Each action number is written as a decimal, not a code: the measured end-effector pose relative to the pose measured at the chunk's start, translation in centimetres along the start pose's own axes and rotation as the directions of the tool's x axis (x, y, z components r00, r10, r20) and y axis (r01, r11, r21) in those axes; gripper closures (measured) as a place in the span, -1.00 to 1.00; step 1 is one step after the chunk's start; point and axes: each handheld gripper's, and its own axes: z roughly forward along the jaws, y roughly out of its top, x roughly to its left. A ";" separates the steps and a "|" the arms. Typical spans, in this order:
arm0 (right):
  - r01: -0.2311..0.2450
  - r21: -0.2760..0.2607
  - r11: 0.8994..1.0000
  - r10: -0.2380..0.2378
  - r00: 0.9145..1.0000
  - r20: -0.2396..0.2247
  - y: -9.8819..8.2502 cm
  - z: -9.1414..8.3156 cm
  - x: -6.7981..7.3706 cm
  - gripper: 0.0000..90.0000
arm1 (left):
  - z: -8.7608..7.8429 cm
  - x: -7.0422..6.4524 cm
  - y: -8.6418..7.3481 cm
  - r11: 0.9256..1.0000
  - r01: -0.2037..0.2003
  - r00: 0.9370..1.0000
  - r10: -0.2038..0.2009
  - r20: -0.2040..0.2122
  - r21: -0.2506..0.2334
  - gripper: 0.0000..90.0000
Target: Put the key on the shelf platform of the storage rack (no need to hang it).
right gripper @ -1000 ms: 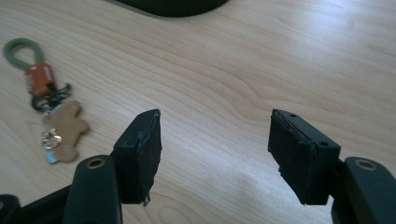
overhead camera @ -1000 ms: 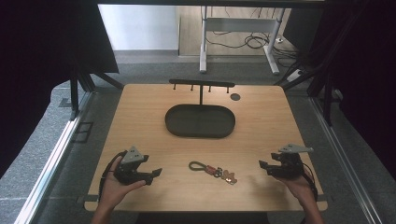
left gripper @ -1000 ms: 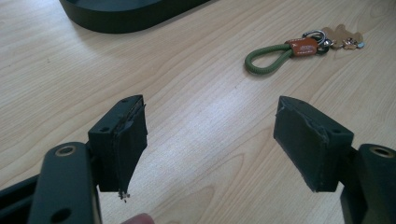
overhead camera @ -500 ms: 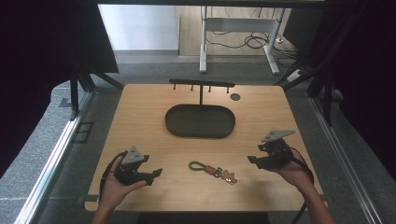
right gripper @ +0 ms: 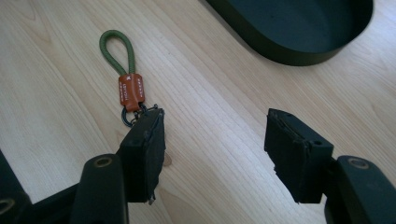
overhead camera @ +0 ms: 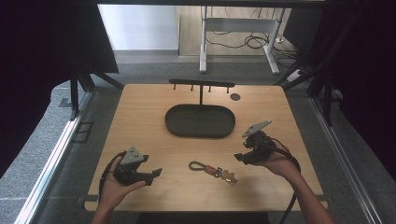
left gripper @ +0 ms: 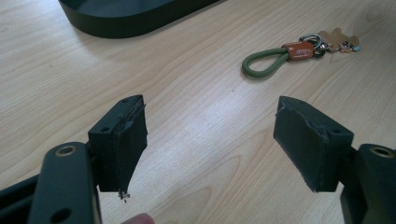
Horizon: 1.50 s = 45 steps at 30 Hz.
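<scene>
1. The keychain [overhead camera: 213, 170] lies flat on the table [overhead camera: 140, 116], near the middle of the front edge and clear of the dark oval tray [overhead camera: 200, 120], which sits toward the back with a small hook rack [overhead camera: 202, 84] behind it. It has a green cord loop [right gripper: 116, 49] at one end, an orange tag [right gripper: 130, 90] in the middle, and a ring with small charms [left gripper: 338, 39] at the other end.

2. The right gripper [overhead camera: 246, 155] hovers over the table just to the right of the charms. Its jaws stand apart with nothing between them, and they have just been closing somewhat. In the right gripper view, one jaw's tip hangs over the ring end, covering it.

3. To grab it well, I judge the orange tag the best target: it is the stiffest, thickest part. The cord loop may flatten or slide, and the charms could slip out.

4. Line the jaws up so they straddle the tag across its narrow width, then come down until the pads nearly touch the wood before squeezing.

5. Close firmly but slowly; a flat thing on bare wood tends to skid away from one pad.

6. The left gripper [overhead camera: 134, 169] rests in the hand near the front left corner, jaws wide apart and empty. It could steady the loop if the keychain shifts.
</scene>
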 end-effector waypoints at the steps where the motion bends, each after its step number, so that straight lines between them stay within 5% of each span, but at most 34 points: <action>1: 0.015 0.013 1.000 -0.015 1.000 -0.007 0.4 0.3 0.2 -0.12 | 0.1 -0.1 0.0 1.000 -0.001 1.000 0.001 0.002 0.003 -0.42; 27: 0.105 0.117 0.988 -0.096 0.992 -0.076 2.7 4.2 2.9 -0.08 | 0.0 -0.2 0.0 1.000 -0.003 1.000 0.003 0.008 -0.005 -0.42; 45: 0.173 0.188 0.967 -0.148 0.979 -0.139 3.3 8.2 4.5 -0.03 | -0.1 0.0 -0.1 1.000 0.001 1.000 -0.001 0.008 0.000 -0.42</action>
